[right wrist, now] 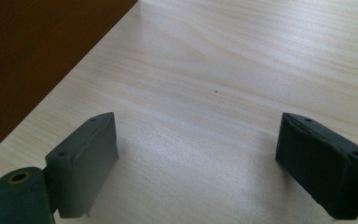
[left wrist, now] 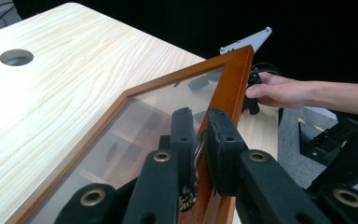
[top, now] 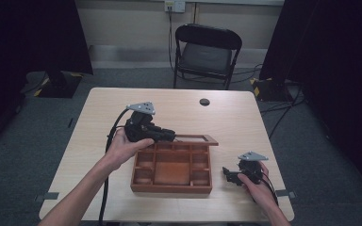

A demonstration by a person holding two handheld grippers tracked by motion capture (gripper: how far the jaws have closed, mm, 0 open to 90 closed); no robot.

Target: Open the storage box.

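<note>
Gripping the lid's metal clasp (left wrist: 193,161), left gripper (left wrist: 196,140); unseen from above.

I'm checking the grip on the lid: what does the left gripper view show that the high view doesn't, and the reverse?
Left gripper view alone: the left gripper with its jaws shut on the small metal latch at the frame of the glass lid.
High view alone: the open compartments of the wooden box, and the folding chair behind the table.
Both: the table, its round hole, the raised lid and the right gripper.
</note>
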